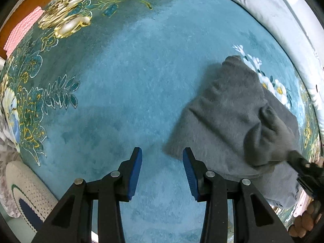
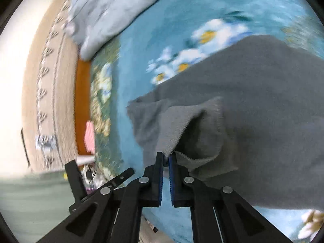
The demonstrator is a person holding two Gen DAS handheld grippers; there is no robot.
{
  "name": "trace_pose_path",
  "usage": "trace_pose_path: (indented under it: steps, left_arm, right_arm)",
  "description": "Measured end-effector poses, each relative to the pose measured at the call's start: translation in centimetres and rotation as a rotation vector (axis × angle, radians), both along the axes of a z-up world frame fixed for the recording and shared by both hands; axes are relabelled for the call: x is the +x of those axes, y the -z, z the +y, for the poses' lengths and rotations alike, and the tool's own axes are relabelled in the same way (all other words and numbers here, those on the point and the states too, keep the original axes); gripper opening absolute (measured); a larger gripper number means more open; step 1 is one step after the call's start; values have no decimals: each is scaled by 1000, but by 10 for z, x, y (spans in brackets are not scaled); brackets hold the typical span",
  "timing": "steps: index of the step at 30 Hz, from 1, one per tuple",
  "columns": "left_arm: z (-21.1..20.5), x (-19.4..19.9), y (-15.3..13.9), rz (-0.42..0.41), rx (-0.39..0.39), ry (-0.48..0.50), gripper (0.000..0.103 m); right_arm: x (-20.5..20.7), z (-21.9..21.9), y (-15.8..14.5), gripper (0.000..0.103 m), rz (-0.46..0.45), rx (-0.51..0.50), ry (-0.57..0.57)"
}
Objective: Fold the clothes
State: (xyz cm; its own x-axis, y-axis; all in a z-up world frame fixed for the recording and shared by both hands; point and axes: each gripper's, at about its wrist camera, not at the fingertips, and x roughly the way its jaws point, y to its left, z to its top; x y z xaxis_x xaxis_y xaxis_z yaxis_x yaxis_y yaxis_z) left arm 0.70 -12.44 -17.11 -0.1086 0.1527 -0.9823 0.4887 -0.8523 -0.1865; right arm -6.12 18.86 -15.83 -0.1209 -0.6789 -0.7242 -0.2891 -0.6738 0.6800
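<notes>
A grey knitted garment (image 1: 228, 117) lies partly folded on a teal floral blanket (image 1: 129, 77). My left gripper (image 1: 162, 156) points down over the bare blanket just left of the garment's near corner, open, with nothing between its blue pads (image 1: 135, 174). In the right wrist view my right gripper (image 2: 166, 158) is shut on a ribbed hem edge of the grey garment (image 2: 253, 93), lifting a fold of it. The same right gripper shows in the left wrist view as a dark tip (image 1: 299, 162) at the garment's right side.
A pale grey quilt (image 2: 105, 14) lies bunched at the blanket's far edge. A pink cloth (image 1: 22, 30) sits by the wooden bed edge (image 2: 82, 105). A white perforated shoe (image 1: 26, 192) shows at the lower left. A beige patterned headboard (image 2: 50, 81) stands beyond the bed.
</notes>
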Motion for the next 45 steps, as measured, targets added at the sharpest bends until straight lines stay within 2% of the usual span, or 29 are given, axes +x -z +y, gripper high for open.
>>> trace_pose_path:
  steps: [3,4,7,12,15,19,22,27,33,37,38,40,41,42,45]
  left_arm:
    - [5,-4,6,-13,2,17,43]
    - [8,-5,9,-22,1,28,43]
    - [18,-9,18,-47,-4,63,43]
    - [29,-11,32,-88,-21,100,43]
    - [35,-11,41,-105,-47,145,43]
    - [42,-10,49,-116,-77,199,43]
    - [42,-6,53,-128,-76,188,43]
    - [37,1,56,-143,-69,136,43]
    - [25,7,41,-91,-30,25,43]
    - [23,6,28,-40,-20,-19,43]
    - [24,6,26,-29,-22,-23,43]
    - [25,5,22,-12,-26,-30,43]
    - [26,5,20,-7,-27,-33,43]
    - [28,5,19,-1,-28,-36,43]
    - [30,6,14,15,-46,-61,43]
  right_arm:
    - [8,10,19,6,-76,50,41]
    - [9,11,22,10,-87,53,47]
    - [10,13,22,12,-76,64,65]
    - [12,29,10,38,-16,109,100]
    - [6,23,0,44,52,116,33]
    - [0,-6,-1,49,125,152,-156]
    - [-6,-18,9,49,135,181,-231]
    - [-5,-31,14,52,153,113,-296]
    - [4,-18,38,53,72,115,-249]
    - [13,-17,37,53,68,42,-229]
    - [15,-16,36,51,70,31,-220]
    - [18,-13,35,37,71,9,-200]
    - [21,-7,34,18,67,8,-184]
    - [22,-5,34,3,62,14,-170]
    - [30,3,32,3,68,21,-155]
